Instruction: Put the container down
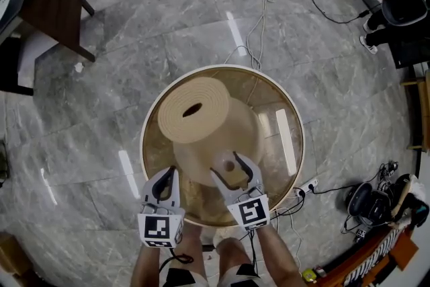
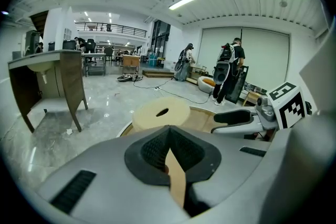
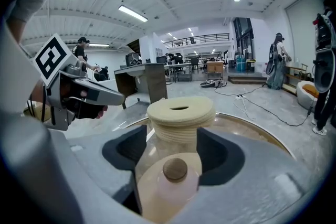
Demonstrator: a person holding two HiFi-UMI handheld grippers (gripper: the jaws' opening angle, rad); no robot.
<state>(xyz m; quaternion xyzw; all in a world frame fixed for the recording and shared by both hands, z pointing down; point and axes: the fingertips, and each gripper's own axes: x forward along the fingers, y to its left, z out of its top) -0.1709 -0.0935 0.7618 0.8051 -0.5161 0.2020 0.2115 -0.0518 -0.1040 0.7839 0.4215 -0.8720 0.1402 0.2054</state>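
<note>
One translucent beige container (image 1: 201,128) with a ribbed, slotted round lid stands on the single round tan glass counter (image 1: 293,144). Of the two tools, the right tool (image 1: 230,164) is spread around the container's brown-knobbed near side. The left tool (image 1: 172,172) is pressed together just beside it.

Jaws clamped, left gripper (image 1: 166,175) — apart, right gripper (image 1: 230,168).
</note>
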